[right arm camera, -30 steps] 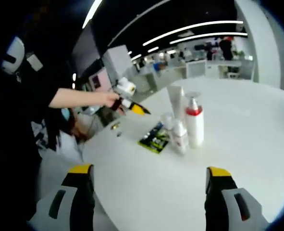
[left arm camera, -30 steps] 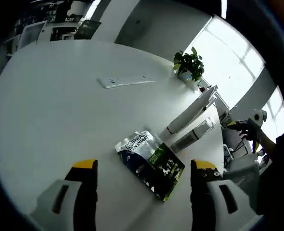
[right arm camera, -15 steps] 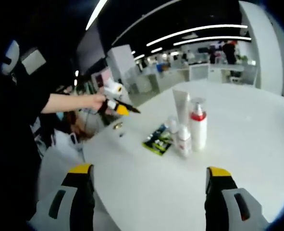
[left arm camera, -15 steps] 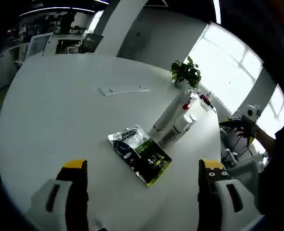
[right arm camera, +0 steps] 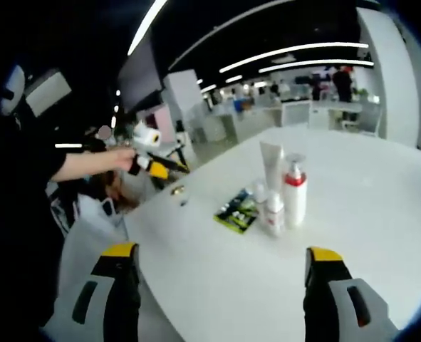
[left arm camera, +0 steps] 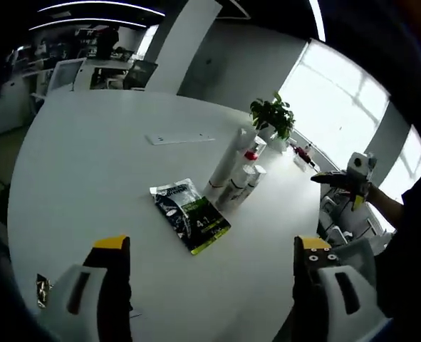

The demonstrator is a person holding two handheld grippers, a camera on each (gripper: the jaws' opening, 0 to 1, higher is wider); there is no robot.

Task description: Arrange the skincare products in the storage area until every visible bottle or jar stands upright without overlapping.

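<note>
White round table point(left arm camera: 89, 164): I hold both grippers off its rim, well back from the products. Left gripper point(left arm camera: 206, 256): jaws spread wide, nothing between them. Right gripper point(right arm camera: 221, 274): jaws likewise spread, empty. In the right gripper view, my sleeved arm reaches the left gripper out beyond the table's edge. Standing together near the middle: white tube point(right arm camera: 271, 158), red-collared pump bottle point(right arm camera: 293, 194), two small bottles point(right arm camera: 271, 211). Green-and-silver sachet point(left arm camera: 189, 215) lies flat just beside them. Broad bare tabletop all round. Potted plant point(left arm camera: 272, 117) at the far edge.
</note>
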